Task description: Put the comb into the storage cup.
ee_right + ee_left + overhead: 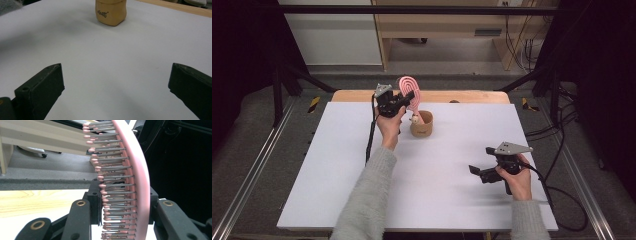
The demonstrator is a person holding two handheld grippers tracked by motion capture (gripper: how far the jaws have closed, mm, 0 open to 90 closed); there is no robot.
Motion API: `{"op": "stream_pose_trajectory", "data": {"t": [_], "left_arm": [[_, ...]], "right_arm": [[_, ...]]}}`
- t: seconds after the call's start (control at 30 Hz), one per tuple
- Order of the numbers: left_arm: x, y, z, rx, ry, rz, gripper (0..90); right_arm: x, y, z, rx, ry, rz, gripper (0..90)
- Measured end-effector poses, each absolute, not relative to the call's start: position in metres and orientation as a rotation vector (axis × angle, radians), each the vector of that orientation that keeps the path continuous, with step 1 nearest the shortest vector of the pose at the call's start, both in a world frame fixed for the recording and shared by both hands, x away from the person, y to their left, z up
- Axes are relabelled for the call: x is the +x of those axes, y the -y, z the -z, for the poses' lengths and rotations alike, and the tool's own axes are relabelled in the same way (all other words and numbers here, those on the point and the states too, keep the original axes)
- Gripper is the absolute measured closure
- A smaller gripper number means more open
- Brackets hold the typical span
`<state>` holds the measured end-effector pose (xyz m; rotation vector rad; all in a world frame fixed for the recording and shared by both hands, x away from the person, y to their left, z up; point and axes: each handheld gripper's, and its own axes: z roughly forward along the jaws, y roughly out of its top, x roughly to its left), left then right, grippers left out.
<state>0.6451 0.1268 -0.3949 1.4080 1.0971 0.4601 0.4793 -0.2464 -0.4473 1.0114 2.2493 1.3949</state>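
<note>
My left gripper [408,98] is shut on a pink hairbrush [409,89], held upright above the far side of the white table. Its handle end points down into a tan cup [422,124] that stands just right of the gripper. In the left gripper view the brush head [140,177] rises between the jaws, its pink-tipped metal bristles [110,170] facing left. My right gripper [476,171] hovers low over the near right part of the table, open and holding nothing. In the right gripper view the tan cup [111,12] stands ahead, beyond the two spread jaws.
The white tabletop [447,175] has a wooden strip [462,96] along its far edge. Black frame bars and loose cables [562,200] run beside the table on the right. A wooden cabinet [442,30] stands behind on the floor.
</note>
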Motion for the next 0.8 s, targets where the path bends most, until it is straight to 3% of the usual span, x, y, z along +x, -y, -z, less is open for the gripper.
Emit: {"op": "stream_pose_trajectory", "data": {"t": [0.8], "left_arm": [[0.644,-0.14,0.397,1.44,-1.134,-0.478,57.9]], "right_arm": [[0.479,0.245,0.448,1.014,-2.252,-1.394,0.6]]}}
